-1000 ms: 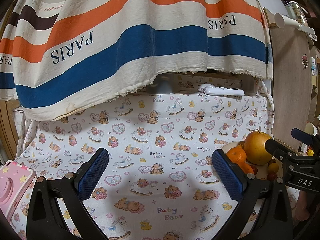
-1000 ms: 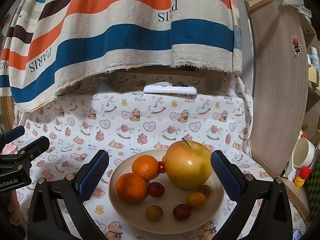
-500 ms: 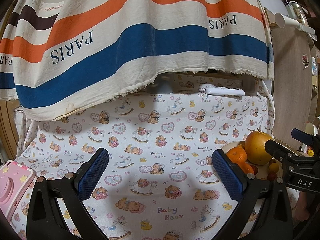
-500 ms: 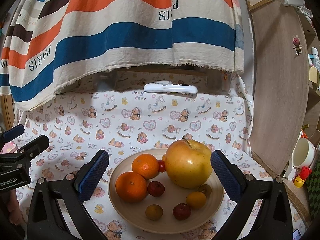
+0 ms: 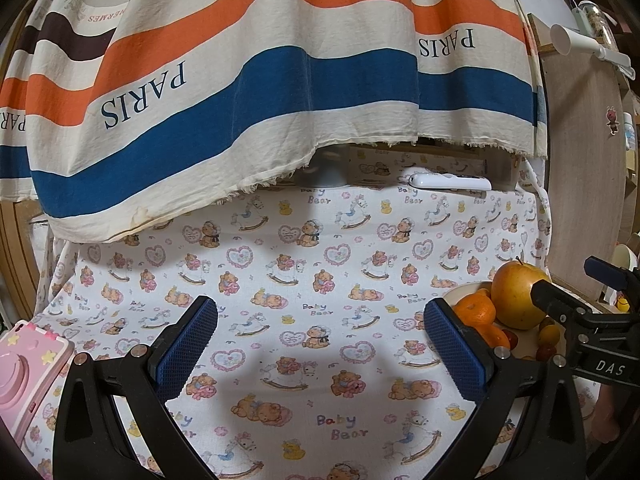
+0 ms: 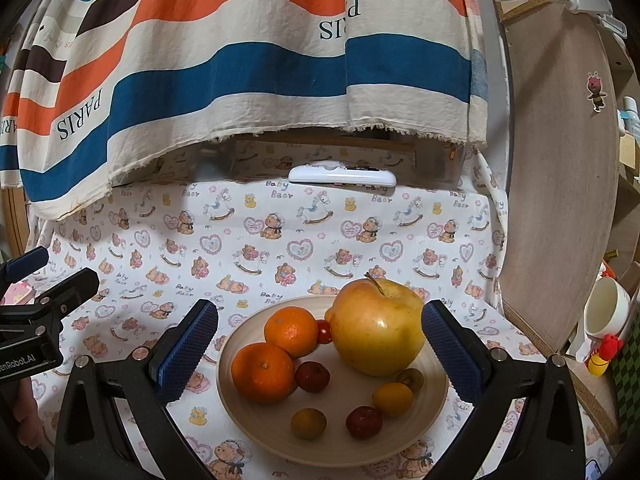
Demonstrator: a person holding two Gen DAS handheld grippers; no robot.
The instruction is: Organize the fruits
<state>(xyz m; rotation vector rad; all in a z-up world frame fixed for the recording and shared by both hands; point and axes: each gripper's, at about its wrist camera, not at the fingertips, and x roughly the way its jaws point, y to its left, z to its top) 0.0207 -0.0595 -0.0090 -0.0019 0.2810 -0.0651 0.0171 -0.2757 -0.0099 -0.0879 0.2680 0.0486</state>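
Right gripper: jaws spread wide, nothing between the pads; poised over the near side of the bowl, not touching any fruit.
Left gripper: jaws likewise wide apart and empty, over bare patterned cloth, well to the left of the bowl.
Bowl: shallow, pale, resting on the cloth directly ahead of the right gripper.
Apple: largest item, at the rear right of the bowl, stem up.
Oranges: front orange and rear orange touch each other at the left of the bowl.
Small fruits: a red one, a yellow one, a brownish one and a dark red one lie loose on the bowl floor.
Pink toy: at the far left edge of the cloth; its role cannot be determined.
Risk, roll-out: round fruit sits loose; an off-centre pinch would probably squirt it from the pads.
Risk, bowl shift: a pad striking the rim could slide or tip the bowl on the soft cloth.
Risk, collateral: reaching for the apple may nudge the cherry-sized red fruit wedged beside it.
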